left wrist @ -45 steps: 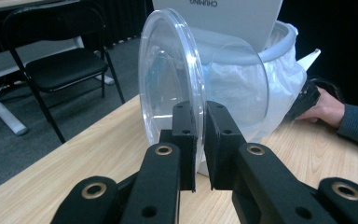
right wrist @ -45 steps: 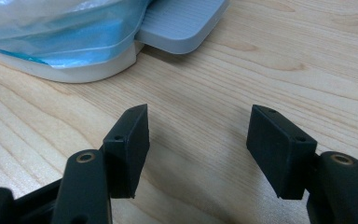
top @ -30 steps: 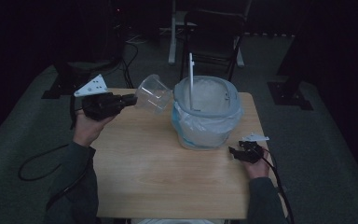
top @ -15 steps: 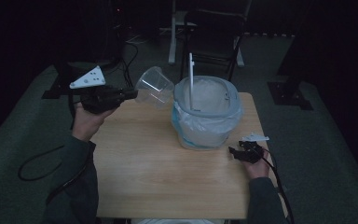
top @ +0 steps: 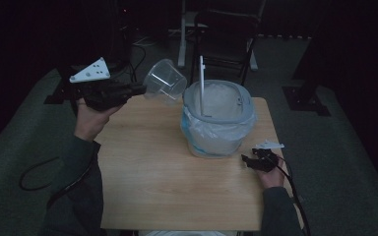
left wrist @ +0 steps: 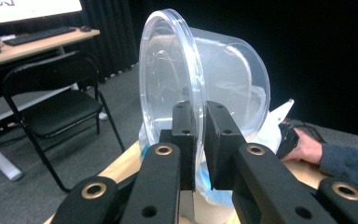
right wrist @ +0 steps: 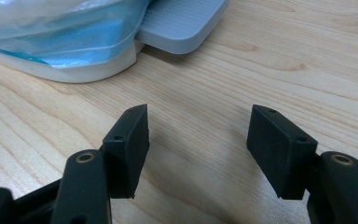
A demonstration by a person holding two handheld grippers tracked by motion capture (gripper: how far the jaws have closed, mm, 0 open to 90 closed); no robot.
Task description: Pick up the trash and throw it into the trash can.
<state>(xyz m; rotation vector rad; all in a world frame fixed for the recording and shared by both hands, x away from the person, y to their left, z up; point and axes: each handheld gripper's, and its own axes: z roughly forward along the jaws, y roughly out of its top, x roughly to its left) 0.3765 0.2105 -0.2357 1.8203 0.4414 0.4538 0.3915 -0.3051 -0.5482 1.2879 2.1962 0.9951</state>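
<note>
Cup: we see a clear round plastic tub (top: 166,81) tipped sideways, mouth toward our left gripper (left wrist: 197,140), which pinches its rim.
Bin: smooth grey, lined with crinkled bag (top: 218,120).
Right gripper (right wrist: 196,140): jaws wide over grained wood table (right wrist: 205,84).

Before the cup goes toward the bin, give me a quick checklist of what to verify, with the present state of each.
1. Left gripper pinches the clear cup by its wall at the rim: ok.
2. Cup is empty: cannot tell.
3. Bin is open on top, bag lining it: ok.
4. Cup is over the bin's mouth: not ok, it hangs left of it.
5. Right gripper is open, low over the table, apart from the bin: ok.
</note>
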